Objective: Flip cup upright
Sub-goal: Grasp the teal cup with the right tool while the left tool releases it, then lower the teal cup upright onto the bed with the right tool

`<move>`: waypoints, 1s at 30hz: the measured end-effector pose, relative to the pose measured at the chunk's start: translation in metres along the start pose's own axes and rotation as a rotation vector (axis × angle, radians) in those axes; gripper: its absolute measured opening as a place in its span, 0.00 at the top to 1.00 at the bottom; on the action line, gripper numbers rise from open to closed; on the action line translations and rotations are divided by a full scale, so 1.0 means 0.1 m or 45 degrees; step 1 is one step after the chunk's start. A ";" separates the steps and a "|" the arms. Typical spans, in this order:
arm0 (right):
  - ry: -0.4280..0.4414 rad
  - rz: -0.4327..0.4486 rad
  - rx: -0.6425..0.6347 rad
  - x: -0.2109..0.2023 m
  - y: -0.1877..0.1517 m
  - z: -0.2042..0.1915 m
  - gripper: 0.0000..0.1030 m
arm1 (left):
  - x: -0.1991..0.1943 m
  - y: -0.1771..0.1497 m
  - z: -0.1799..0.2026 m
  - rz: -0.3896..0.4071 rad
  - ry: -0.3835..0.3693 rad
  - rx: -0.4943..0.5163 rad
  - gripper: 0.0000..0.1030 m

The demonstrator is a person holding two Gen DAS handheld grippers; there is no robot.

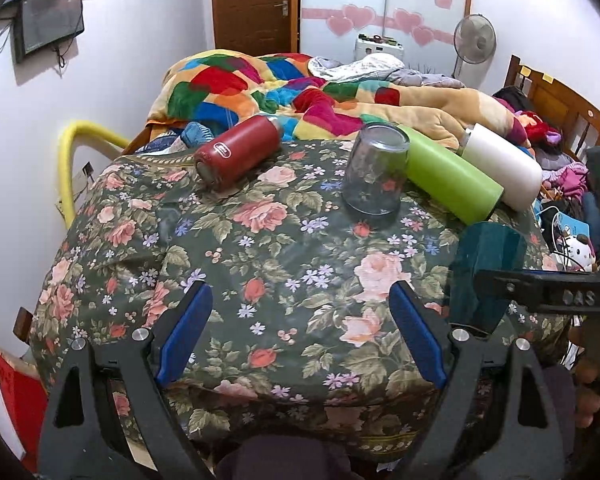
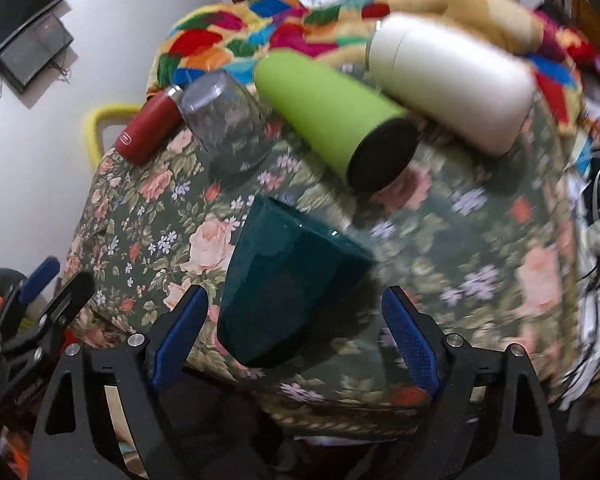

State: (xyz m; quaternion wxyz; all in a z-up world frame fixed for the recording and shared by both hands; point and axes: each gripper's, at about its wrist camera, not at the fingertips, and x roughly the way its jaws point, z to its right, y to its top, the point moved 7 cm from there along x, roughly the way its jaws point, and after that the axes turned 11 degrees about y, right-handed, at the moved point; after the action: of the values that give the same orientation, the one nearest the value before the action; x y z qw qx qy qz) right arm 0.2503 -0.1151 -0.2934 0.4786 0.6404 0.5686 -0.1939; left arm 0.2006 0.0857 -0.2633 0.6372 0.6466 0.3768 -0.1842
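Observation:
A dark teal cup stands upside down on the floral tablecloth, rim down, near the table's front right. My right gripper is open with the cup between its blue pads, not touching it. The teal cup also shows in the left wrist view, partly hidden by the right gripper's black finger. My left gripper is open and empty over the tablecloth's front middle. A clear glass also stands upside down farther back.
A red bottle, a green bottle and a white bottle lie on their sides at the table's back. Behind is a bed with a colourful blanket. Clutter and cables lie to the right.

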 end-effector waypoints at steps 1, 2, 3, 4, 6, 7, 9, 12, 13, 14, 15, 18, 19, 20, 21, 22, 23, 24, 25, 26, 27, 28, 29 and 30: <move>0.008 -0.012 0.014 0.04 0.02 0.00 0.16 | 0.00 -0.01 -0.01 0.003 0.002 0.001 0.13; 0.001 -0.021 0.025 0.09 0.03 0.01 0.16 | 0.00 -0.01 -0.02 0.008 0.006 0.002 0.13; -0.002 -0.028 0.027 0.12 0.04 0.00 0.16 | 0.00 -0.01 -0.03 0.013 0.008 0.002 0.13; -0.001 -0.037 0.028 0.16 0.07 0.00 0.16 | 0.00 -0.01 -0.02 0.015 0.006 0.000 0.13; -0.005 -0.048 0.031 0.21 0.11 0.00 0.17 | 0.01 -0.01 -0.01 0.014 -0.006 -0.006 0.13; -0.012 -0.053 0.024 0.22 0.14 -0.01 0.19 | 0.01 -0.01 -0.01 0.011 -0.012 -0.009 0.13; -0.033 -0.073 -0.002 0.26 0.18 -0.02 0.27 | 0.02 0.00 0.01 0.007 -0.021 -0.012 0.13; -0.050 -0.101 -0.058 0.30 0.21 -0.03 0.29 | -0.01 0.01 0.04 0.016 -0.026 -0.008 0.13; -0.050 -0.107 -0.074 0.28 0.20 -0.05 0.29 | -0.02 0.02 0.04 0.020 -0.026 -0.006 0.13; -0.047 -0.111 -0.083 0.27 0.19 -0.06 0.30 | -0.03 0.03 0.05 0.024 -0.027 -0.005 0.13; -0.044 -0.107 -0.085 0.26 0.20 -0.08 0.30 | -0.04 0.04 0.05 0.026 -0.028 -0.004 0.13; -0.034 -0.072 -0.104 0.13 0.24 -0.11 0.30 | -0.07 0.07 0.07 0.033 -0.029 0.001 0.13; -0.039 -0.058 -0.117 0.09 0.26 -0.13 0.30 | -0.08 0.07 0.08 0.037 -0.027 0.005 0.13; -0.048 -0.042 -0.137 0.04 0.28 -0.15 0.29 | -0.10 0.09 0.10 0.043 -0.025 0.010 0.13; -0.057 -0.028 -0.156 0.00 0.29 -0.18 0.29 | -0.11 0.09 0.10 0.047 -0.026 0.012 0.13; -0.063 -0.016 -0.173 -0.04 0.31 -0.20 0.29 | -0.13 0.10 0.11 0.053 -0.027 0.015 0.13; -0.064 -0.008 -0.183 -0.06 0.32 -0.21 0.29 | -0.15 0.12 0.13 0.060 -0.027 0.017 0.13; -0.059 0.003 -0.190 -0.08 0.34 -0.23 0.30 | -0.15 0.13 0.13 0.064 -0.027 0.019 0.13; -0.054 0.018 -0.196 -0.10 0.37 -0.24 0.30 | -0.16 0.14 0.13 0.067 -0.027 0.020 0.13; -0.053 0.030 -0.201 -0.12 0.41 -0.26 0.30 | -0.17 0.15 0.14 0.069 -0.026 0.021 0.13; -0.056 0.042 -0.207 -0.13 0.44 -0.27 0.30 | -0.17 0.15 0.15 0.070 -0.026 0.021 0.13; -0.063 0.050 -0.215 -0.13 0.47 -0.28 0.30 | -0.17 0.16 0.16 0.071 -0.026 0.021 0.13; -0.071 0.058 -0.224 -0.13 0.50 -0.29 0.30 | -0.18 0.16 0.16 0.071 -0.026 0.021 0.13; -0.076 0.057 -0.230 -0.12 0.52 -0.29 0.30 | -0.18 0.17 0.16 0.072 -0.028 0.020 0.13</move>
State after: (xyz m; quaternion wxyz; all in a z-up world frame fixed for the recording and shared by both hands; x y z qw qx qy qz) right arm 0.2857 -0.0920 -0.2505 0.5554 0.6012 0.5546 -0.1502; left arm 0.2047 0.0672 -0.2405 0.6412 0.6599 0.3499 -0.1761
